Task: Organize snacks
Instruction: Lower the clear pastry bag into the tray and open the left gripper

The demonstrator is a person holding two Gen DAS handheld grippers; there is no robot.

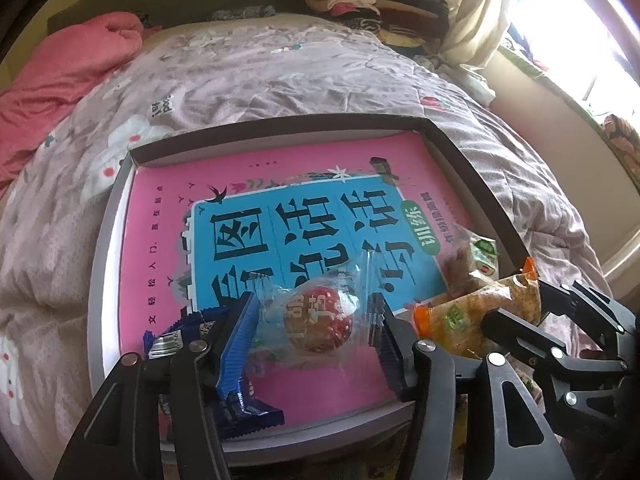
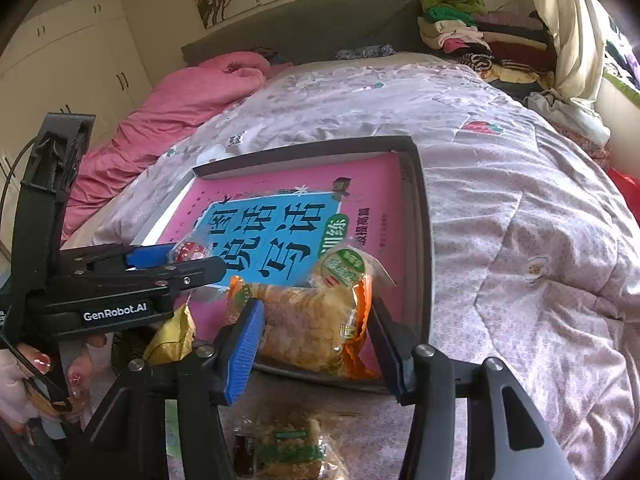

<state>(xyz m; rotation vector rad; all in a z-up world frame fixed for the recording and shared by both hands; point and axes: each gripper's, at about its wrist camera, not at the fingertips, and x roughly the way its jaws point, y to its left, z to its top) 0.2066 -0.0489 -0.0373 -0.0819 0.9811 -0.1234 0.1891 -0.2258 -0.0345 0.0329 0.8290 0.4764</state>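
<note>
A shallow grey box (image 1: pixel 280 128) lies on the bed with a pink and blue book (image 1: pixel 320 224) flat inside it. My left gripper (image 1: pixel 316 320) is shut on a clear-wrapped round red snack (image 1: pixel 320 318), held just above the book at the box's near edge. A blue-wrapped snack (image 1: pixel 240 408) lies under its left finger. My right gripper (image 2: pixel 316 332) is shut on an orange-edged pack of golden crackers (image 2: pixel 312 320), over the box's near right corner. A similar green-labelled pack (image 2: pixel 344 268) lies in the box beyond it.
A floral quilt (image 2: pixel 500 208) covers the bed, with a pink duvet (image 2: pixel 180 112) at the far left. Folded clothes (image 2: pixel 460 28) are stacked at the headboard. More snack packs (image 2: pixel 292 444) lie on the quilt in front of the box. The left gripper's body (image 2: pixel 120 280) is at my right gripper's left.
</note>
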